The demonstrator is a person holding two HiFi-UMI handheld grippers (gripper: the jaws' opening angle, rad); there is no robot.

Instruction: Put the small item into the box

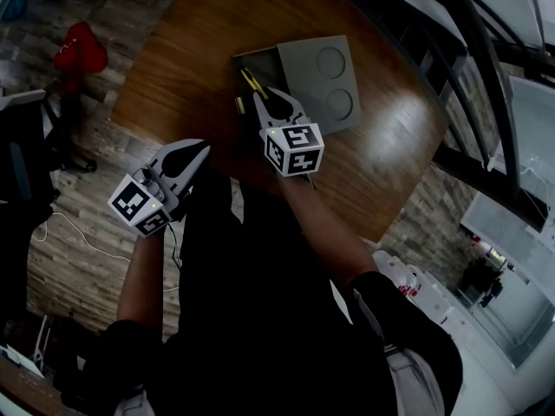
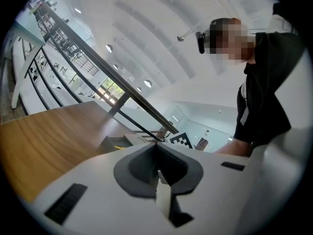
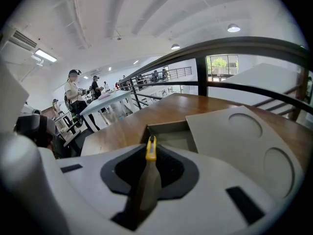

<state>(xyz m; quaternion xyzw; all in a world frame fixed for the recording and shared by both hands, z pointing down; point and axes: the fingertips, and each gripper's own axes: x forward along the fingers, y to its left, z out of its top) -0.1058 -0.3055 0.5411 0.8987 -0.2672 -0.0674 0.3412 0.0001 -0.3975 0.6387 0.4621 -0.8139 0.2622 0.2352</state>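
A grey box [image 1: 334, 89] lies on the round wooden table [image 1: 173, 68]; its open compartment [image 3: 172, 135] is at the left, beside a panel with two round recesses [image 3: 244, 141]. My right gripper [image 1: 270, 102] is shut on the small item [image 3: 151, 152], a slim grey-brown piece with a yellow tip. That tip [image 1: 251, 81] reaches over the near edge of the open compartment. My left gripper [image 1: 192, 152] hangs at the table's near edge, left of the right one, with its jaws together and nothing between them [image 2: 157, 154].
A metal railing [image 1: 451, 50] runs past the table's far side. On the wood-plank floor to the left sit a red object [image 1: 80, 48] and a white cable [image 1: 74, 232]. People stand by distant tables [image 3: 76, 94].
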